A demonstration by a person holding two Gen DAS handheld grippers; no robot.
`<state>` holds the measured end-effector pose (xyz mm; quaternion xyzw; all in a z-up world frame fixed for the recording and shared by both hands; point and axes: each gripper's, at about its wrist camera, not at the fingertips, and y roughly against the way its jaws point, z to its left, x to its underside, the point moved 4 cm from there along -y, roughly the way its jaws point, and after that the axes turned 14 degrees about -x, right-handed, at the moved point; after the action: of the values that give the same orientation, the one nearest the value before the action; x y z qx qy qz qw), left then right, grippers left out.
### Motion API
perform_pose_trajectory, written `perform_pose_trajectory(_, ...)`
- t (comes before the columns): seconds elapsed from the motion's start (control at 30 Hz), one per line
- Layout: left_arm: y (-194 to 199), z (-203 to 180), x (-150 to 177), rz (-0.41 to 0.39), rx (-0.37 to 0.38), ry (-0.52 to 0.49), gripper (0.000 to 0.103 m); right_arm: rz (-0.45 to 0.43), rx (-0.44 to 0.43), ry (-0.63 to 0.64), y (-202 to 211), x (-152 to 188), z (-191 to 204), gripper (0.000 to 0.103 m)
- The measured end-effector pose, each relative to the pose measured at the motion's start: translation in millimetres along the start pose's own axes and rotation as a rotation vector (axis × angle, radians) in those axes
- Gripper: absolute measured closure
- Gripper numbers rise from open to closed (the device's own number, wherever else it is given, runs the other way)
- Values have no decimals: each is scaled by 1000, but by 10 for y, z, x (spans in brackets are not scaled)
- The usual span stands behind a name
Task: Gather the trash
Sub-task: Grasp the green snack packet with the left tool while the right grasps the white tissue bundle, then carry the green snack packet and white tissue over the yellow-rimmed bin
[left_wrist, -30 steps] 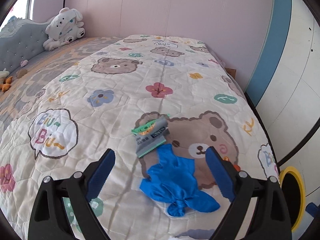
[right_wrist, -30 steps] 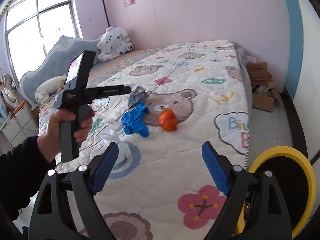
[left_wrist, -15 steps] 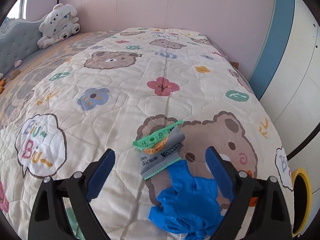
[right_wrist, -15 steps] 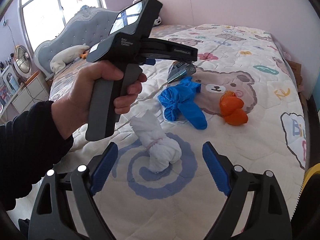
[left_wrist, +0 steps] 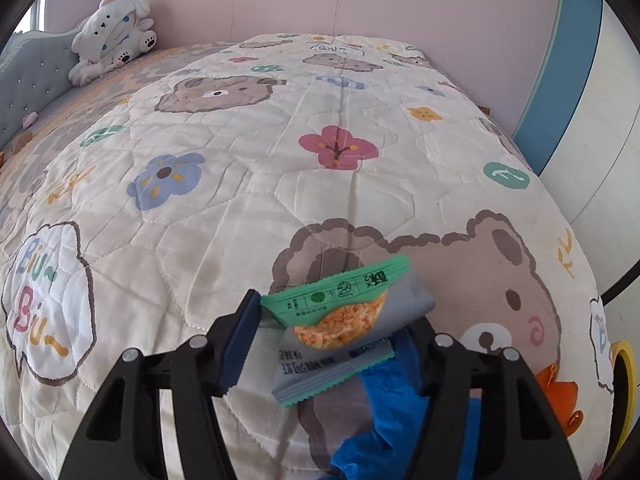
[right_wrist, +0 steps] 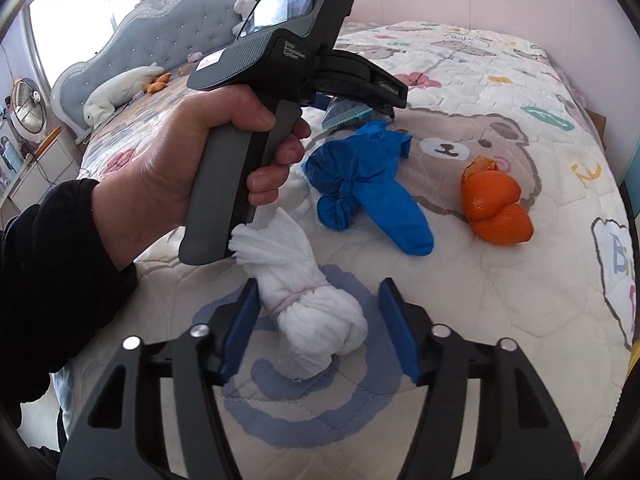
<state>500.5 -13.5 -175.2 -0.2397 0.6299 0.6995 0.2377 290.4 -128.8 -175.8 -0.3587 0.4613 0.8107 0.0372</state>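
A green and grey snack wrapper (left_wrist: 340, 332) lies on the bed quilt (left_wrist: 280, 184) between the fingers of my left gripper (left_wrist: 328, 344), whose jaws stand open around it. A knotted blue glove (right_wrist: 360, 176) lies just behind it; it also shows in the left wrist view (left_wrist: 384, 420). A knotted white tissue wad (right_wrist: 308, 312) lies between the fingers of my right gripper (right_wrist: 320, 332), which is open around it. Orange peel (right_wrist: 496, 204) lies to the right on the bear print. The wrapper's edge (right_wrist: 346, 116) peeks under the left tool.
A hand holds the left gripper tool (right_wrist: 280, 68) above the quilt (right_wrist: 500, 300). A plush toy (left_wrist: 112, 44) sits by the grey headboard (right_wrist: 132, 52). A yellow bin rim (left_wrist: 624, 380) shows beside the bed's right edge. Pink wall behind.
Both grippers have moved forward and down. The left one now straddles the snack wrapper; the right one now straddles the white tissue wad. Both stay open, narrower than before.
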Motion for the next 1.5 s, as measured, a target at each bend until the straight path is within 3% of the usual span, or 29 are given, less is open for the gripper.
perform_pose_trajectory(0.03,3,1,5,-6,-5,-2,49,4,-4,9,-11,8,9,57)
perform_pose_trajectory(0.13,25,7,8,-19,-11,-3,51,5,-6,27,-14,20,34,64)
perform_pose_trajectory(0.37,201,106,-51,-41,-8,24,52,-40,-25,-7,147,8,45,66)
perform_pose_trajectory(0.63,683,300,27,-85,-1,36,52,-83,-32,-34,482,47,126,66)
perform_pose_trajectory(1.07,1434,377,577,-106,70,47,52,-168,35,-132,1290,468,44,66)
perform_pose_trajectory(1.5,2061,-9,1031,-132,159,-14,52,-326,141,-265,2312,873,-355,66)
